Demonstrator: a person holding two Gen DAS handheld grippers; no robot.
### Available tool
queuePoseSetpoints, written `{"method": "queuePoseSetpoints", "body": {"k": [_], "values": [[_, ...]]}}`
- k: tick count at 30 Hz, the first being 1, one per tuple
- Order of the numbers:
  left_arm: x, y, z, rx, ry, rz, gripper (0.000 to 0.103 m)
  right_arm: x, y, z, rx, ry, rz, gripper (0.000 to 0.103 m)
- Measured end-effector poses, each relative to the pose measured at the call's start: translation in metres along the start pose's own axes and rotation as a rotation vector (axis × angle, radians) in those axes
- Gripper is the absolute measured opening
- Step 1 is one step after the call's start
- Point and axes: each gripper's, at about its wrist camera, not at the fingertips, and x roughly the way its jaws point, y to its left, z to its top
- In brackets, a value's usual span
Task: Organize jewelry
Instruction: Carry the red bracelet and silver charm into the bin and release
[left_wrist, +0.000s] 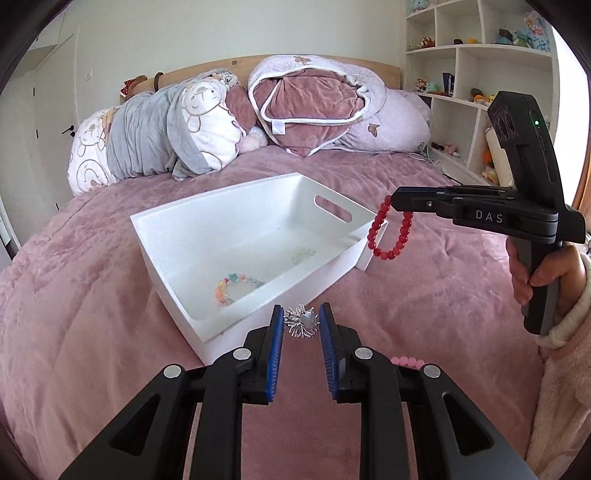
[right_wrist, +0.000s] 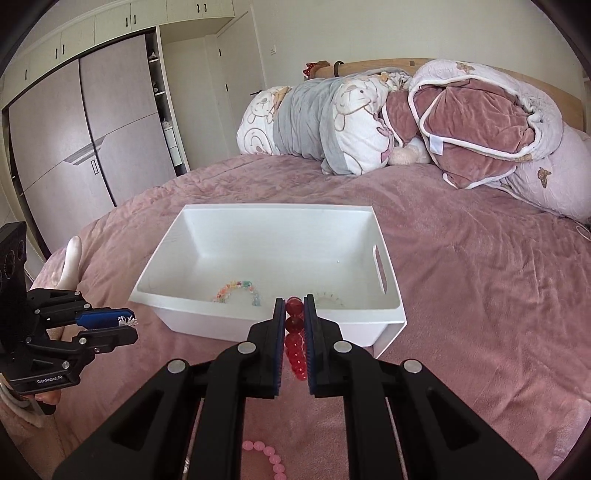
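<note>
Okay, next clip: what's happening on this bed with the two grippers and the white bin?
A person is sorting jewelry into a white bin on a pink bedspread. The right gripper is shut on a red bead bracelet, held near the bin's handle end. The left gripper holds a silver brooch-like piece just short of the bin's near wall. A multicolored bracelet and a pale one already lie inside. A pink bead bracelet lies on the bedspread outside the bin.

Glossy translucent red bead bracelet (left_wrist: 389, 232), shiny silver metal brooch (left_wrist: 302, 320), smooth white plastic bin (left_wrist: 177, 258), plush pink bedspread (left_wrist: 92, 295)
</note>
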Motion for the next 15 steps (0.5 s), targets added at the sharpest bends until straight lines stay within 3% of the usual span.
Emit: {"method": "queuePoseSetpoints", "body": {"k": [7, 15], "values": [[0.001, 0.022, 0.035, -0.035, 0.001, -0.025, 0.024, 0.001, -0.002, 0.042, 0.004, -0.025, 0.007, 0.01], [0.024, 0.039, 0.073, -0.015, 0.052, 0.061, 0.025, 0.015, 0.016, 0.076, -0.108, -0.023, -0.045, 0.01]]}}
